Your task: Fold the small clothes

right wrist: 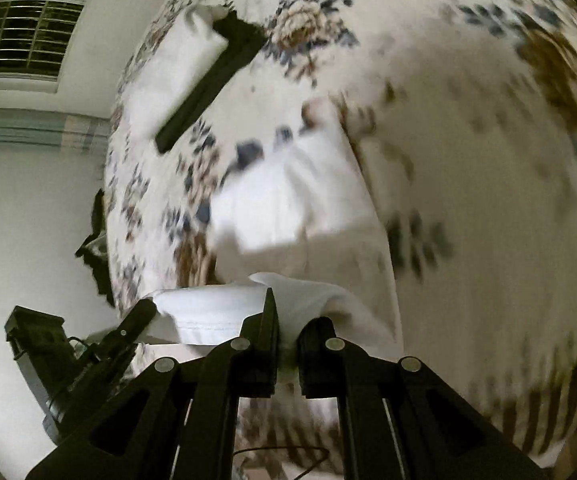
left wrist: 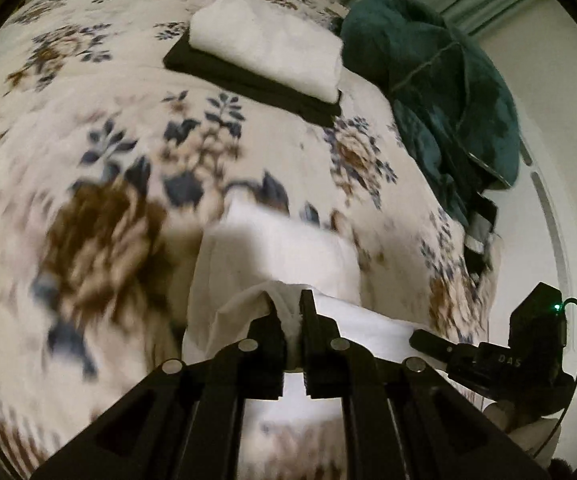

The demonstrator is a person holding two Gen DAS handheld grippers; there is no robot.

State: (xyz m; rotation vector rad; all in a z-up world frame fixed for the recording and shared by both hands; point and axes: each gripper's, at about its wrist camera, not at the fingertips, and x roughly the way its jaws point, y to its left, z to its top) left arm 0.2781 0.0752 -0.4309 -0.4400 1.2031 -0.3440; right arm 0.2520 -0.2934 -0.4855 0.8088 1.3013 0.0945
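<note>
- Over a bed spread with a cream quilt printed with blue and brown flowers [left wrist: 100, 128], a person lifts a small white cotton garment [left wrist: 280, 256] by its near edge, both claws gripping it at once.
- At left, the left gripper [left wrist: 288, 312] has its jaws drawn narrow, a bunch of the white cloth pinched between them; the rest of the garment hangs forward and below the fingertips, blurred by motion.
- At right, the right gripper [right wrist: 288, 320] is likewise nearly closed on a fold of the same white garment [right wrist: 288, 208], whose hemmed edge stretches between the two claws; each gripper shows at the side of the other's view.
- Farther back on the quilt, a folded white cloth [left wrist: 268, 48] rests on a flat folded black garment [left wrist: 248, 84], apparently a stack of finished pieces.
- Beside that stack lies a rumpled dark green plush blanket [left wrist: 440, 92], near the bed's edge.
- By these signs, two items look done and a third is mid-fold: it seems already doubled once, and appears to need laying down, a final fold and stacking.
- Whether more clothes wait cannot be told.
</note>
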